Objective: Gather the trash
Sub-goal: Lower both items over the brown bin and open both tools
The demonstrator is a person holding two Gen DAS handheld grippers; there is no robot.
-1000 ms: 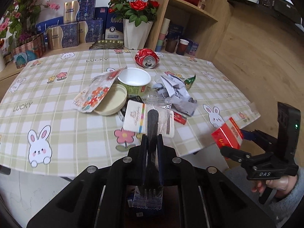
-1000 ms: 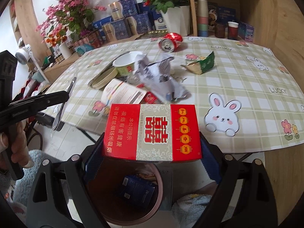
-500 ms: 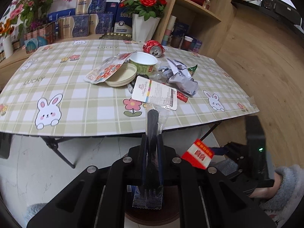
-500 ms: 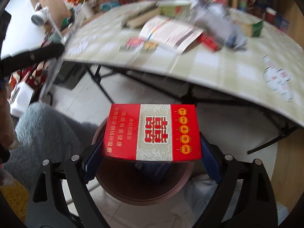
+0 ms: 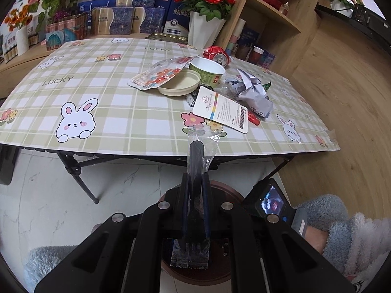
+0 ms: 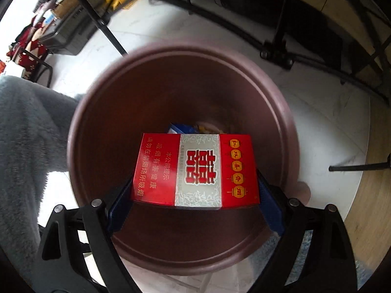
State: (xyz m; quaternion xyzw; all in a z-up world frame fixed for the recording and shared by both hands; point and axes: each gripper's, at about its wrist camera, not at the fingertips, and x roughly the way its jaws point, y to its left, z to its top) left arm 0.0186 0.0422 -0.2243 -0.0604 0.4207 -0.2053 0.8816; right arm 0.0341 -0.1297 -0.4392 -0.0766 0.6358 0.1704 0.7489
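Observation:
My right gripper (image 6: 195,188) is shut on a red cigarette box (image 6: 195,171) and holds it over the mouth of a brown round bin (image 6: 102,97), which has some blue and yellow trash at the bottom. My left gripper (image 5: 195,183) is shut on a black plastic fork in a clear wrapper (image 5: 196,156), held above the same bin (image 5: 220,188), in front of the table. The right gripper's rear and screen (image 5: 271,200) show at lower right in the left wrist view.
On the checked tablecloth (image 5: 97,112) lie a white card (image 5: 220,108), a paper bowl (image 5: 207,69) with its lid (image 5: 178,85), a floral pouch (image 5: 158,73), crumpled grey paper (image 5: 254,92) and a red can (image 5: 217,53). Folding table legs (image 6: 278,36) stand behind the bin.
Both grippers have dropped from table height and pulled back to the bin. The right one has tilted down over the bin's mouth with the red box still held.

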